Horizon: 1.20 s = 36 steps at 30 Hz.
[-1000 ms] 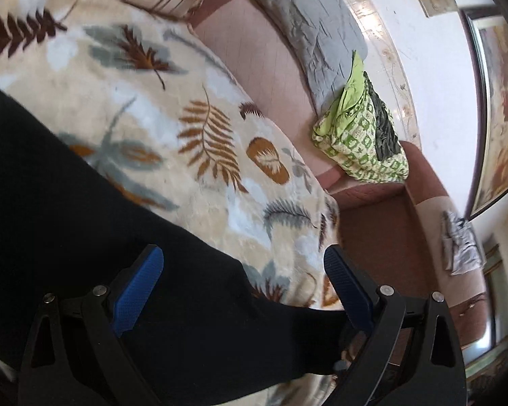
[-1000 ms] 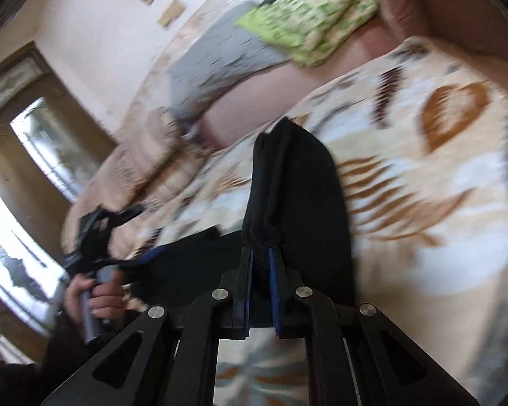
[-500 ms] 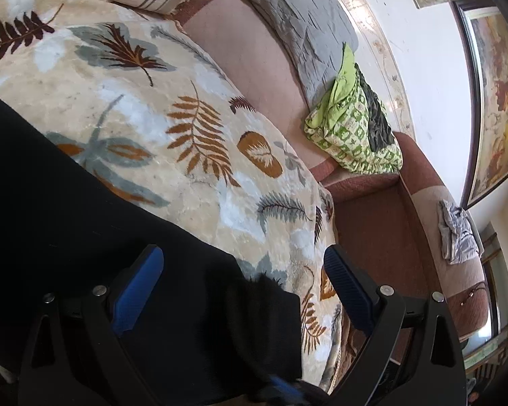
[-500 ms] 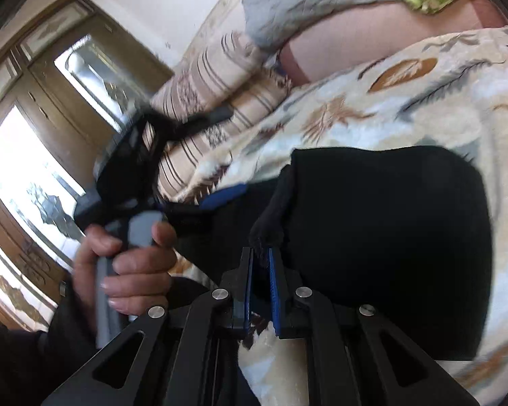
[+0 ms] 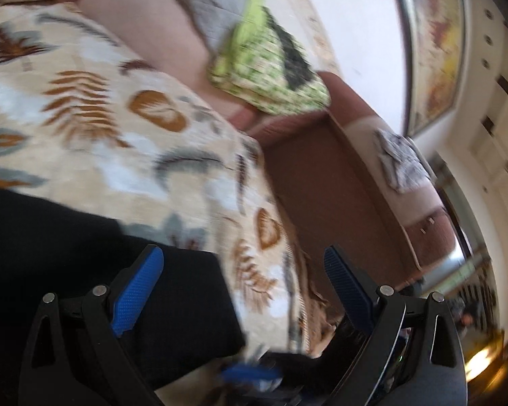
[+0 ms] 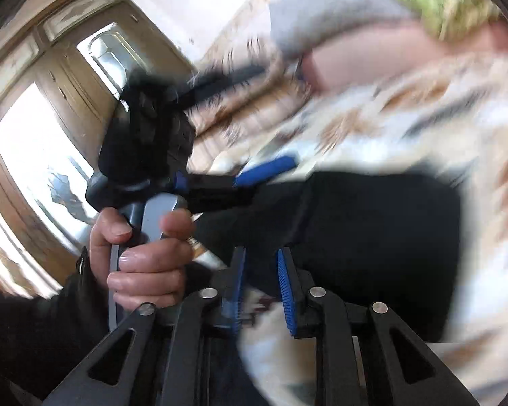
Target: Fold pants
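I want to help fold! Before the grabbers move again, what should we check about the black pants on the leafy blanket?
1. Right gripper let go: ok, jaws opening, no cloth between them.
2. Left gripper empty: ok, wide open.
3. Folded black fabric pants lying on the leaf-print beige blanket: ok.
4. Fold edges lined up: cannot tell, blurred.
5. Wrinkles smoothed: cannot tell.
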Tool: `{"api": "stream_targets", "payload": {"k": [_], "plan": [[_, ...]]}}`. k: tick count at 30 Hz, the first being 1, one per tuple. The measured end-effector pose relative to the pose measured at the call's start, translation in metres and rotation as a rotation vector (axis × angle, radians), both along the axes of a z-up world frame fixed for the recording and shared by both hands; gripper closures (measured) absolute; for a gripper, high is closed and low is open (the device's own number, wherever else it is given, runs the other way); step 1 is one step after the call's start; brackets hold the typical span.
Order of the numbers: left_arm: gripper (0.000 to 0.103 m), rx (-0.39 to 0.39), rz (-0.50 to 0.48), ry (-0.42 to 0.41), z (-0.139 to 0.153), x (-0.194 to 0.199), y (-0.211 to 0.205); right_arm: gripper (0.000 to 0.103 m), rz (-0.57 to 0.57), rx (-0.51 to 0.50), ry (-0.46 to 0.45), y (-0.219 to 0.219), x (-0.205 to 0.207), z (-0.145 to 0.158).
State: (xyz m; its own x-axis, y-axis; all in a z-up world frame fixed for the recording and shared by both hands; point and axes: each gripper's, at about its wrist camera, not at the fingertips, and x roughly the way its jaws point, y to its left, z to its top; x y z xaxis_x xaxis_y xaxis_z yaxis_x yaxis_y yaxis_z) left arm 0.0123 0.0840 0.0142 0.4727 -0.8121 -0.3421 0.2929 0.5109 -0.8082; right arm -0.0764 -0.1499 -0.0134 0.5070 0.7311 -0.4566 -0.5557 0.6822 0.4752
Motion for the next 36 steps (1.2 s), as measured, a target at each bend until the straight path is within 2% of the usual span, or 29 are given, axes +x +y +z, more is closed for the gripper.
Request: {"api": "stream_targets", "payload": {"k": [1, 3, 4, 5, 6, 7, 9, 11, 12, 16, 19, 20, 22, 23, 26, 28, 29, 30, 31, 33, 34, 36], "plan": [[0.007, -0.011, -0.016, -0.006, 0.001, -0.001, -0.005, 0.068, -0.084, -0.062, -0.021, -0.016, 0.0, 0.001], [0.007, 0.008, -0.018, 0.013, -0.004, 0.001, -0.012, 0.069, -0.186, -0.09, 0.019, -0.039, 0.007, -0.005], [0.01, 0.042, -0.007, 0.044, -0.01, 0.003, -0.014, 0.077, -0.188, -0.077, 0.038, -0.042, 0.011, -0.007], [0.015, 0.117, 0.013, 0.114, -0.023, 0.008, -0.017, 0.083, -0.17, -0.073, 0.048, -0.041, 0.013, -0.01], [0.032, 0.171, 0.021, 0.182, -0.036, 0.012, -0.018, 0.091, -0.152, -0.111, 0.04, -0.034, 0.012, -0.011], [0.061, 0.207, 0.03, 0.246, -0.049, 0.015, -0.017, 0.092, -0.123, -0.164, 0.029, -0.023, 0.011, -0.014], [0.092, 0.224, 0.078, 0.328, -0.063, 0.019, -0.007, 0.093, -0.116, -0.256, 0.049, -0.007, 0.014, -0.026], [0.096, 0.199, 0.088, 0.362, -0.068, 0.021, -0.002, 0.099, -0.136, -0.316, 0.102, -0.001, 0.02, -0.042], [0.102, 0.227, 0.1, 0.371, -0.07, 0.022, -0.003, 0.101, -0.153, -0.296, 0.119, -0.003, 0.023, -0.048], [0.102, 0.275, 0.105, 0.35, -0.066, 0.02, -0.011, 0.101, -0.158, -0.282, 0.142, -0.003, 0.026, -0.05], [0.1, 0.278, 0.121, 0.304, -0.057, 0.007, -0.009, 0.101, -0.161, -0.227, 0.156, -0.008, 0.027, -0.038], [0.096, 0.28, 0.128, 0.279, -0.054, 0.003, -0.008, 0.101, -0.17, -0.207, 0.142, -0.014, 0.028, -0.029], [0.075, 0.307, 0.138, 0.195, -0.045, -0.019, -0.012, 0.097, -0.223, -0.216, 0.074, -0.016, 0.039, -0.013], [0.073, 0.323, 0.137, 0.176, -0.044, -0.026, -0.016, 0.097, -0.235, -0.222, 0.066, -0.015, 0.047, -0.009], [0.073, 0.4, 0.142, 0.139, -0.048, -0.049, -0.032, 0.097, -0.233, -0.238, 0.07, -0.004, 0.081, -0.011], [0.074, 0.419, 0.168, 0.134, -0.052, -0.057, -0.032, 0.102, -0.207, -0.336, 0.134, 0.009, 0.1, -0.034], [0.076, 0.416, 0.181, 0.139, -0.055, -0.06, -0.031, 0.102, -0.205, -0.336, 0.142, 0.01, 0.102, -0.043], [0.083, 0.419, 0.195, 0.151, -0.058, -0.061, -0.029, 0.102, -0.213, -0.319, 0.119, 0.01, 0.101, -0.046], [0.087, 0.42, 0.205, 0.153, -0.059, -0.063, -0.027, 0.102, -0.212, -0.324, 0.116, 0.012, 0.102, -0.044], [0.087, 0.417, 0.216, 0.152, -0.06, -0.064, -0.026, 0.103, -0.198, -0.332, 0.112, 0.012, 0.102, -0.037], [0.087, 0.419, 0.22, 0.149, -0.06, -0.065, -0.027, 0.103, -0.205, -0.314, 0.108, 0.008, 0.099, -0.031], [0.087, 0.422, 0.229, 0.14, -0.059, -0.069, -0.028, 0.096, -0.215, -0.254, 0.063, 0.003, 0.086, -0.013]]}}
